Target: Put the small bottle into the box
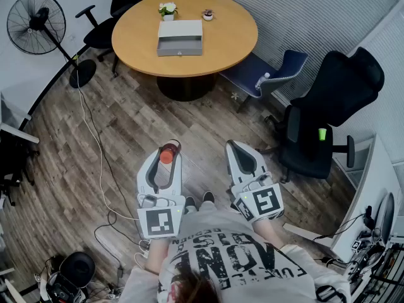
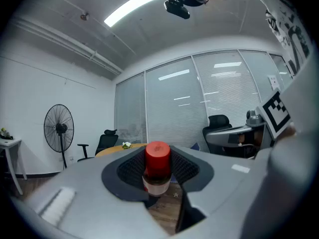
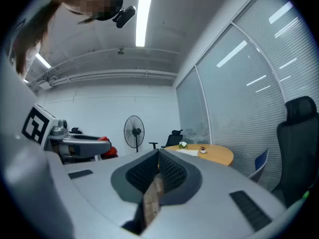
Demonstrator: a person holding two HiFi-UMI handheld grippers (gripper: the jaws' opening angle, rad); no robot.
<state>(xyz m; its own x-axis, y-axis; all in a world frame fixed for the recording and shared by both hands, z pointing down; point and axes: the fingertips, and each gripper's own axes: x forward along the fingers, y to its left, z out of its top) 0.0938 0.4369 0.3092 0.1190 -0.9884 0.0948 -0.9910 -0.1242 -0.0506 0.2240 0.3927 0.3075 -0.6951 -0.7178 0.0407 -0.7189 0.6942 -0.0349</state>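
The grey box [image 1: 180, 38] sits on the round wooden surface [image 1: 230, 40], near a small flower pot [image 1: 167, 10] and well apart from the small bottle [image 1: 166, 154]. The left hand-held gripper [image 1: 166, 161] is clenched on the red-capped bottle, which stands upright between its pads. The right hand-held gripper [image 1: 235, 149] has its jaws pressed together on nothing, and both are held level, side by side over the wooden floor [image 1: 126, 125].

Upside-down lettering on the person's shirt [image 1: 240, 257] cannot be read.
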